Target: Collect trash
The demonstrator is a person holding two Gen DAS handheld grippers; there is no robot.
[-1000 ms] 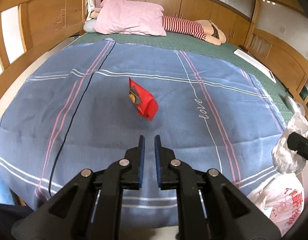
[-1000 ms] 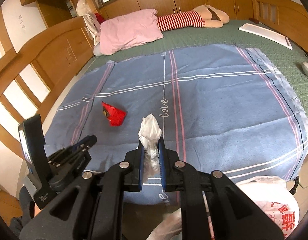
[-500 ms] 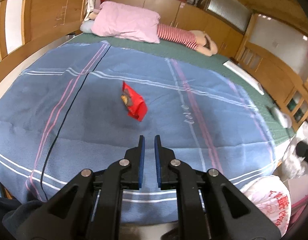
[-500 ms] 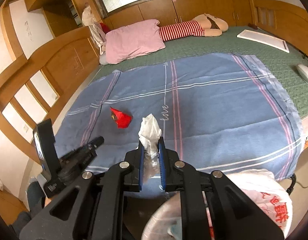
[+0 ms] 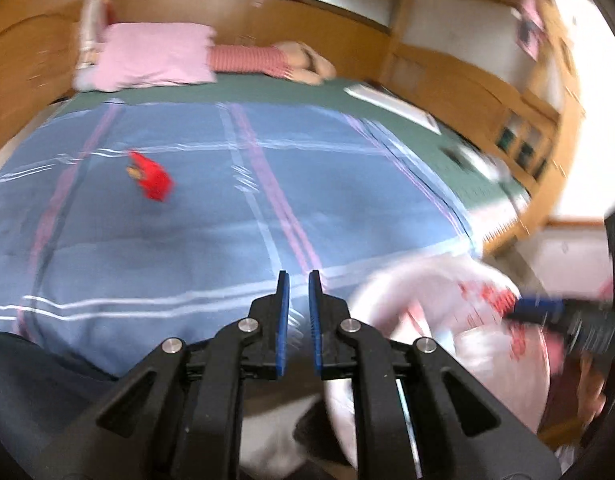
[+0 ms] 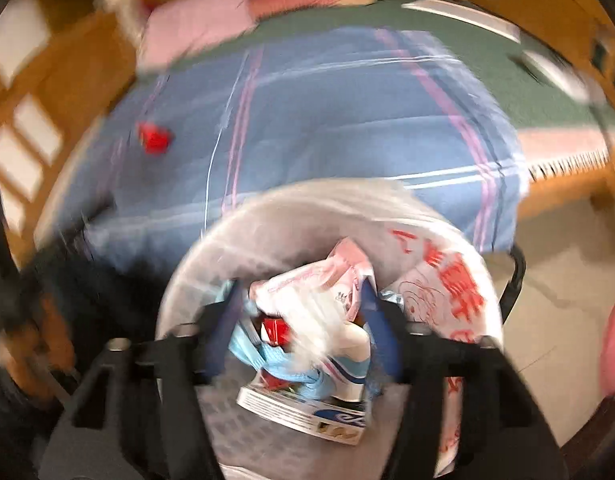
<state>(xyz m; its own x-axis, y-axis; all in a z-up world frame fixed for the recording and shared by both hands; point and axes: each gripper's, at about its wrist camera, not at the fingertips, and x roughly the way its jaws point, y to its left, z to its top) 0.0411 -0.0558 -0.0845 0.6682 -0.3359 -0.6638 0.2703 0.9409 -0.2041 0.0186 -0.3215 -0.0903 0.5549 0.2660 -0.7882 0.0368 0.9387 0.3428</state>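
A red snack wrapper lies on the blue striped blanket; it also shows in the right wrist view. My left gripper is shut and empty, above the blanket's near edge. My right gripper is open over the white trash bag, which holds several wrappers. A blurred white crumpled plastic piece hangs between the spread fingers, over the bag's opening. The bag and the right gripper's blue tip show at the lower right of the left wrist view.
A pink pillow and a striped doll lie at the head of the bed. A white flat object rests on the green sheet. Wooden bed rails run along the right side. Tiled floor lies beside the bag.
My right gripper swung down over the trash bag and opened; the white plastic left its grip. My left gripper turned right, still shut. Both views are now motion-blurred.
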